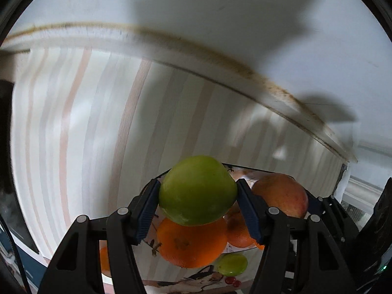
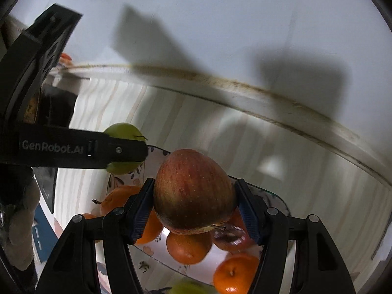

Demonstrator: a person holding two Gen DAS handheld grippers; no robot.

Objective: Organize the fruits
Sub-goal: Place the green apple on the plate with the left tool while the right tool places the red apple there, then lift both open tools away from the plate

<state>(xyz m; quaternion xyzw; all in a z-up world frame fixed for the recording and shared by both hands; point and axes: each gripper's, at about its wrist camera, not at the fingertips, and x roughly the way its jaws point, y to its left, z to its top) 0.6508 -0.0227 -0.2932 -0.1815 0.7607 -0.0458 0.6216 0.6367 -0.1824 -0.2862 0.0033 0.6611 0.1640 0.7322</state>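
above the tray (image 2: pixel 281 197) both grippers pinch apples: left gripper (image 1: pixel 198 204) a green apple (image 1: pixel 196 191), right gripper (image 2: pixel 194 207) a red apple (image 2: pixel 193 191). oranges (image 2: pixel 188 248) already lie there; these two look next.

- Green apple (image 1: pixel 198 191): smooth and glossy, clamped at its sides between blue pads, held above the tray.
- Red apple (image 2: pixel 193 192): streaked red-yellow, stem end facing the camera, likewise clamped above the tray.
- Oranges (image 1: pixel 192 243): several lie in the patterned tray (image 2: pixel 279 201), with what looks like a second, smaller green fruit (image 1: pixel 232 264).
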